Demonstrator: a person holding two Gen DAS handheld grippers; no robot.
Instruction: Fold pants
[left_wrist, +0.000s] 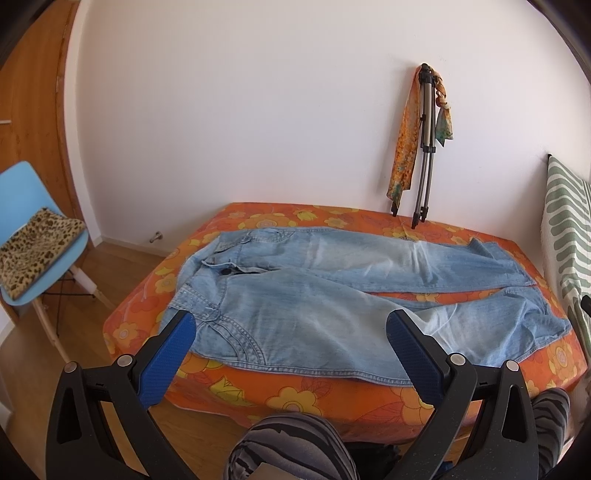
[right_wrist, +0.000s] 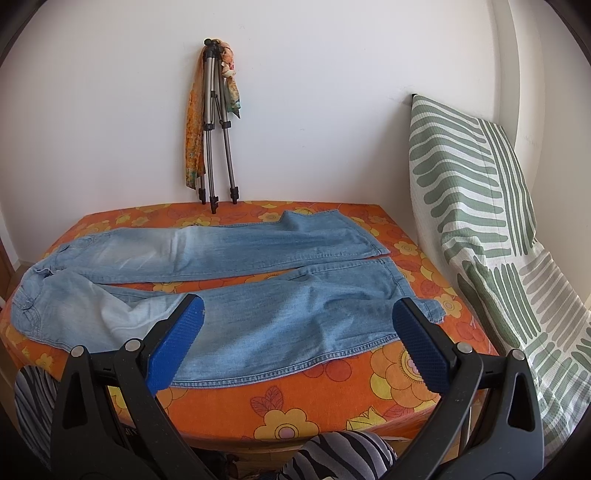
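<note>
An orange floral bed (left_wrist: 295, 398) fills the left wrist view; light jeans (left_wrist: 314, 295) lie flat, waistband left, beyond the released left gripper (left_wrist: 291, 325). Right wrist view: the right gripper (right_wrist: 299, 314), fingers spread, hangs above the near leg.

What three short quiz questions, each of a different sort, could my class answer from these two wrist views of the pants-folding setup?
1. True or false: the jeans are already folded in half.
2. Multiple choice: the tripod leans against A) the blue chair B) the wall C) the striped pillow.
3. Fill in: both the left gripper and right gripper are ____, holding nothing.

Key: 1 false, the jeans lie spread flat on the bed, legs apart; 2 B; 3 open.
</note>
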